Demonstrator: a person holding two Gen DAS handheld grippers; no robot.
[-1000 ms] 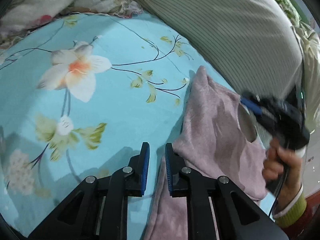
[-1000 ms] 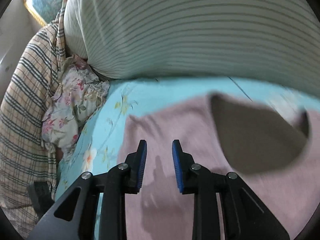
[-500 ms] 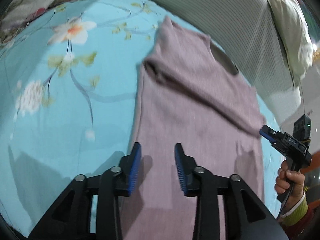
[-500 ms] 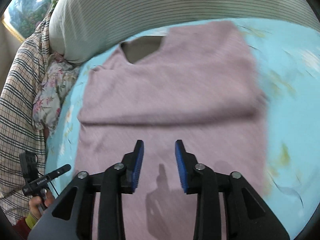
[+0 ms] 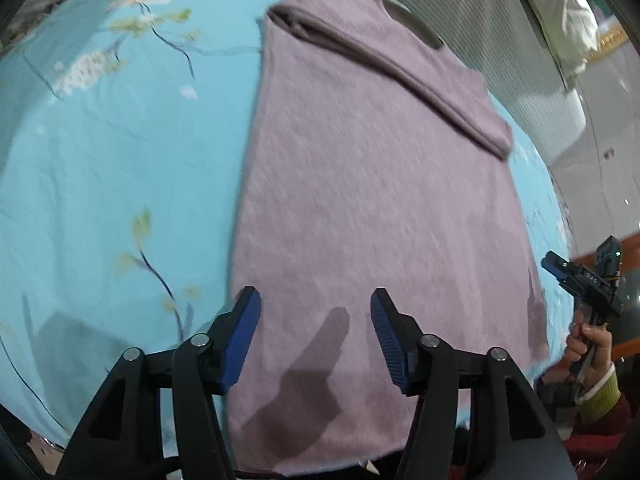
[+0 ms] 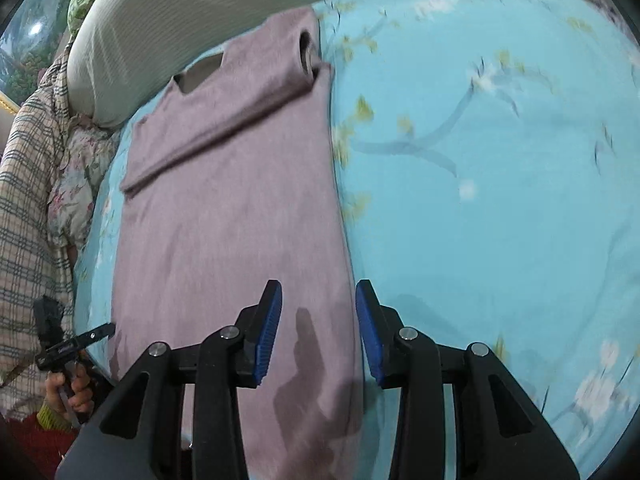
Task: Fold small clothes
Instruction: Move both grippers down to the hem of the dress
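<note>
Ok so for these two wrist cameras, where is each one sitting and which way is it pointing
Left wrist: sits behind the open left gripper, looking down its fingers along the mauve sweater toward its folded sleeve; the person's right hand with the right gripper shows at the right edge.
Right wrist: sits behind the open right gripper, over the sweater's edge on the blue floral sheet; the left hand shows lower left.
Shared: both see the sweater, the sheet, the striped pillow, and the other gripper.

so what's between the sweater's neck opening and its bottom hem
A sleeve folded across the mauve knit sweater, then plain knit down to the hem; clearest in the right wrist view.
</note>
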